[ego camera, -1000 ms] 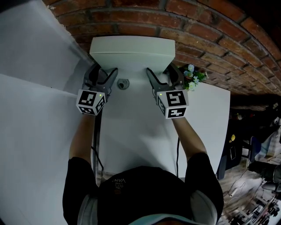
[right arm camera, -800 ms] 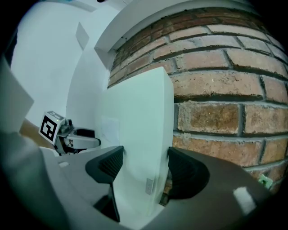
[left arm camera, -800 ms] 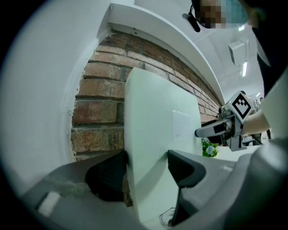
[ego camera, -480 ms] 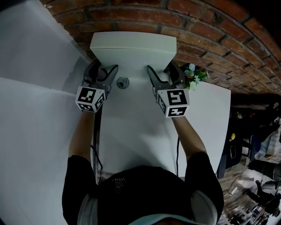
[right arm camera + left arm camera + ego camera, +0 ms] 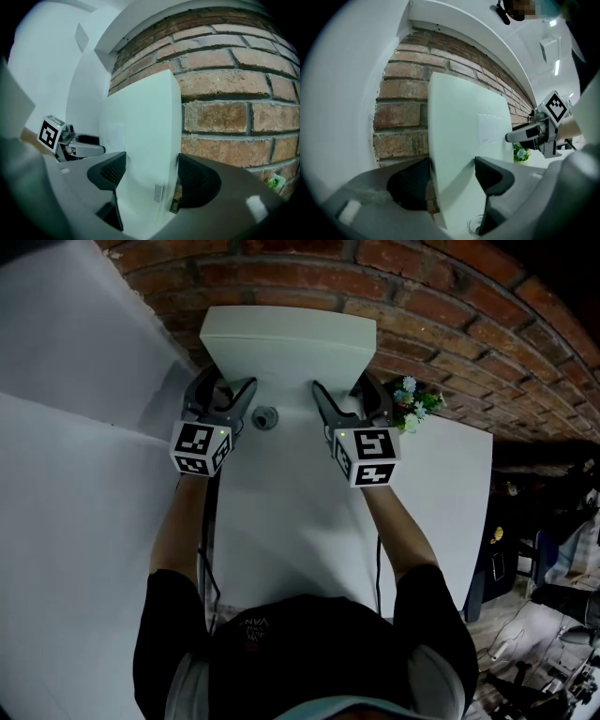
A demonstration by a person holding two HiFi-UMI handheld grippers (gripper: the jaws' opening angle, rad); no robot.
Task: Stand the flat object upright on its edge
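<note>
Head view: left gripper (image 5: pixel 227 386) jaws clamp the upright panel (image 5: pixel 286 341); right gripper (image 5: pixel 342 388) jaws, just opened, straddle it.

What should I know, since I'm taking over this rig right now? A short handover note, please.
Left gripper: looks clamped on the white panel, at its left edge.
Right gripper: its jaws have just been opening. They straddle the panel's right edge without pressing on it.
Panel: upright on its lower edge on the white table, close in front of the brick wall. Whether it leans on the wall is unclear.
Done: the panel is stood up.
Left to do: probably ease the left gripper open, check the panel stands alone, then withdraw both.
</note>
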